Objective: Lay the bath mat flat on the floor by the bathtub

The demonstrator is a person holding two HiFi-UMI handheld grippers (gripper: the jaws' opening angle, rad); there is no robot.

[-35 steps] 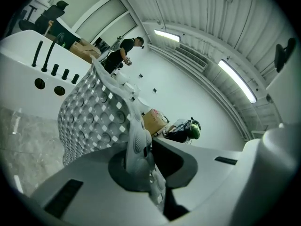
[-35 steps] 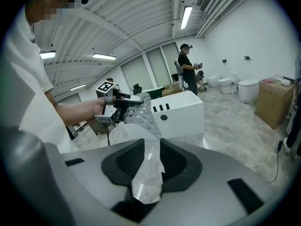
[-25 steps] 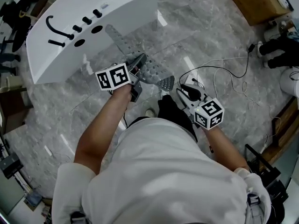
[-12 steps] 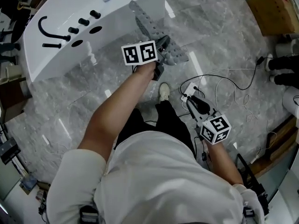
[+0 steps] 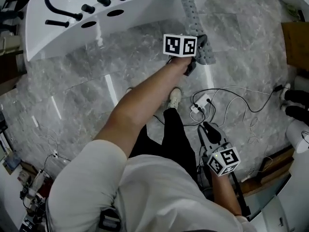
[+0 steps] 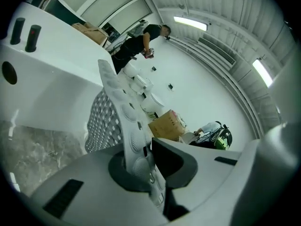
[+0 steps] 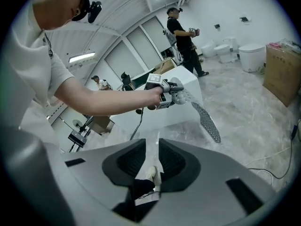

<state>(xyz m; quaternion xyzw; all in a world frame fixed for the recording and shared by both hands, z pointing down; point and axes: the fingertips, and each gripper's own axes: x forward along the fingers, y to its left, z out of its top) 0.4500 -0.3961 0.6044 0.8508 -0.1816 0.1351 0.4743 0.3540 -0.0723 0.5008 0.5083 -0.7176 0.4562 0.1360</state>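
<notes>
We see white cables (image 5: 244,111) looping out from a power strip (image 5: 199,107), and a cardboard box (image 5: 297,45) sits at the right edge. Across the room, we spot a person in black (image 7: 182,34) standing near some white toilets (image 7: 251,54).

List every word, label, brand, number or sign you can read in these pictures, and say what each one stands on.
No readable text anywhere in these views.
Marker cubes: black-and-white square patterns only, no letters or digits.
Cardboard box: any print is too small to read.
Bathtub and bath mat: plain, no lettering shows.
</notes>
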